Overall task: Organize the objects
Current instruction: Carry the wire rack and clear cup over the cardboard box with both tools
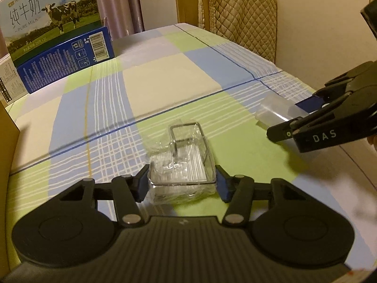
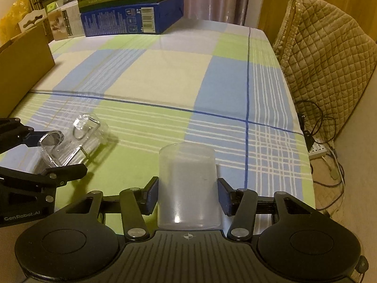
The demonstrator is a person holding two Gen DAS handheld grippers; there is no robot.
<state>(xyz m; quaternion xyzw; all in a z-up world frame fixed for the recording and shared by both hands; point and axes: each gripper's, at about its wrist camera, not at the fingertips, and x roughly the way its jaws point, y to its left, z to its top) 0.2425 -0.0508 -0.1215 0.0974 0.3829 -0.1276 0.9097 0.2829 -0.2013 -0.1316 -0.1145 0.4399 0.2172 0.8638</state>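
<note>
A clear glass mug (image 1: 183, 165) with a handle lies on its side on the checked tablecloth (image 1: 165, 75). My left gripper (image 1: 182, 184) is shut on it, a blue pad against each side. In the right wrist view the same mug (image 2: 89, 129) sits between the left gripper's (image 2: 59, 155) black fingers at the left edge. My right gripper (image 2: 186, 193) is shut on a frosted plastic cup (image 2: 187, 176), which points away from the camera. From the left wrist view that cup (image 1: 273, 110) sticks out of the right gripper (image 1: 289, 118) at the right, close above the cloth.
A milk carton case (image 1: 51, 18) and a blue box (image 1: 68, 59) stand at the far left of the table. An open cardboard box (image 2: 23, 66) borders the left side. A quilted chair cover (image 2: 329, 54) and a power strip with cables (image 2: 318, 151) are beyond the right edge.
</note>
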